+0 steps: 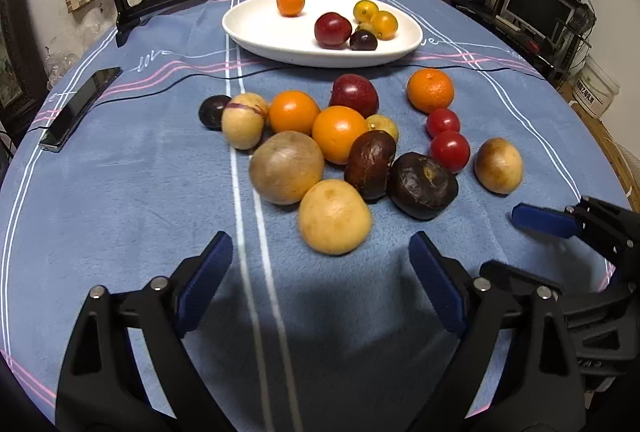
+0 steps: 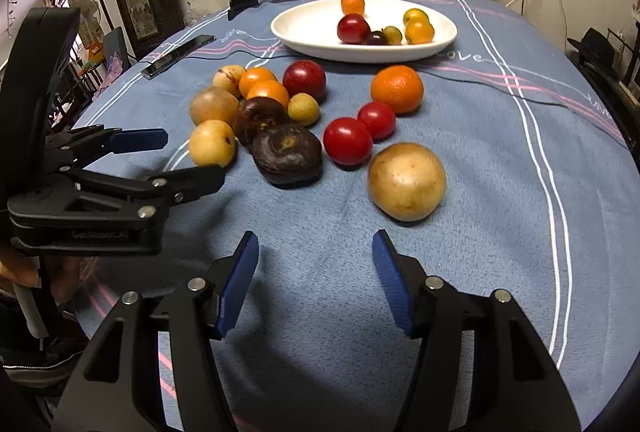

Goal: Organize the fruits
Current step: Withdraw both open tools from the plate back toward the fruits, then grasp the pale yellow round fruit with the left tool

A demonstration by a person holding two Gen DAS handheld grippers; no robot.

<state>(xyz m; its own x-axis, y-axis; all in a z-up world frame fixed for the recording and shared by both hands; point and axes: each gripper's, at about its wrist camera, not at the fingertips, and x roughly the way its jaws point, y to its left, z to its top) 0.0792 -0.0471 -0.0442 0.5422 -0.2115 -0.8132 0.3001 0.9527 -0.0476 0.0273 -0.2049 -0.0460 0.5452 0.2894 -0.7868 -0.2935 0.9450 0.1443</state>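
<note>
Fingers of both grippers spread, empty, over fuzzy cloth near smooth round fruits.

The left gripper is held tilted downward, its blue-padded fingers spread wide with nothing between them. The right gripper is angled down likewise, its jaws set at a narrower gap and also empty. The two are held side by side, close together. Part of a hand can be made out beneath the left gripper's black body in the right wrist view.
</note>
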